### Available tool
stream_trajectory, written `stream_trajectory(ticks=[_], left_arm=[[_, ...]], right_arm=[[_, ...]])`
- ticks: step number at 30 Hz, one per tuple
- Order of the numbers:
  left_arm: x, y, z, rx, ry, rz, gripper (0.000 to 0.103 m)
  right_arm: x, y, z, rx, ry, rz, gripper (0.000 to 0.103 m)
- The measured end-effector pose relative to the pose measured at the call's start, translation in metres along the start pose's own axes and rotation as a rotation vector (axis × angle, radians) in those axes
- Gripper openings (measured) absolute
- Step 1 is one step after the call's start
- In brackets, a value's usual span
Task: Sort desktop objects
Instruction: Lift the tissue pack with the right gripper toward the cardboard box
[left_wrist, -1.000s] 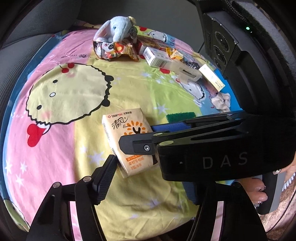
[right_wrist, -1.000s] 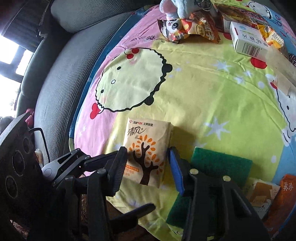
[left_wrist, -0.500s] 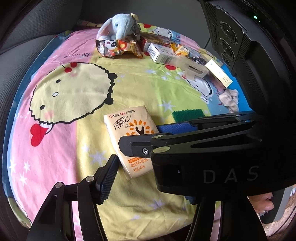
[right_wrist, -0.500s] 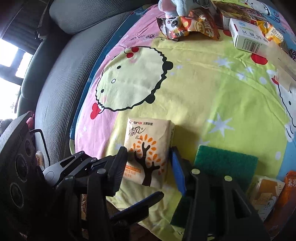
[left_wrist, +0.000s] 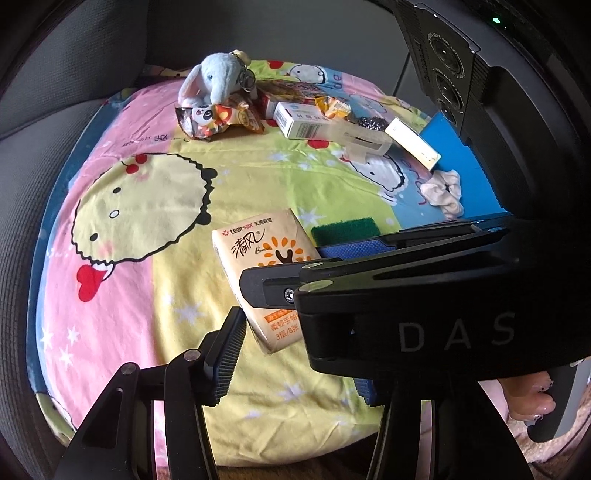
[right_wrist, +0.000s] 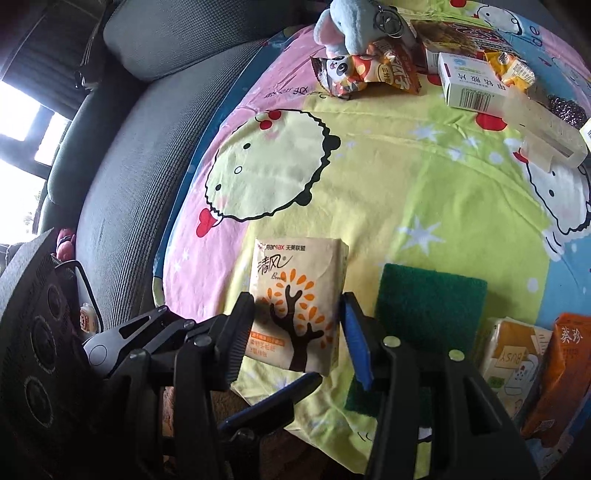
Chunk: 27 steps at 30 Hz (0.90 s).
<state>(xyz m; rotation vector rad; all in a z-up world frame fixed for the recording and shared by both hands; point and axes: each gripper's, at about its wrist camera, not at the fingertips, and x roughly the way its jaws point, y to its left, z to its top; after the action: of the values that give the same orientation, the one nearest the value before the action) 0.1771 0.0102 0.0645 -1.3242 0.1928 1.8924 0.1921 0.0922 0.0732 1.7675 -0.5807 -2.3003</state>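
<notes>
Cartoon-print cloth (left_wrist: 122, 295) spread over surface, pink on left, yellow-green in middle, blue on far right; white stars scattered. Large round yellow cartoon face (left_wrist: 147, 206) with red heart tongue printed on left part; white cartoon animal print (right_wrist: 561, 206) on right part. Grey upholstered seat cushion (right_wrist: 147, 147) just beside cloth's left edge, backrest cushion (right_wrist: 177, 33) above it. Bright window (right_wrist: 18, 110) at far left. Thin black cable (right_wrist: 86, 284) looping by seat's lower edge. Brownish carpet (left_wrist: 576, 417) at lower right.
</notes>
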Motion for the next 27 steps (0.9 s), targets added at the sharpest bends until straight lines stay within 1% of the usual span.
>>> stream_trajectory(ticks=[5,19,27], left_arm=[[-0.010,-0.009,0.002,0.008,-0.015,0.003,0.053],[-0.033,-0.044,0.010,0.079,-0.050,-0.002,0.053],[-0.040,-0.068,0.015,0.130,-0.067,-0.005,0.053]], right_arm=[[-0.015,0.001,-0.003,0.001,-0.028,0.015,0.049],[-0.061,-0.009,-0.021,0.021,-0.112,0.046,0.049],[-0.082,-0.017,-0.031,0.039,-0.162,0.042,0.049]])
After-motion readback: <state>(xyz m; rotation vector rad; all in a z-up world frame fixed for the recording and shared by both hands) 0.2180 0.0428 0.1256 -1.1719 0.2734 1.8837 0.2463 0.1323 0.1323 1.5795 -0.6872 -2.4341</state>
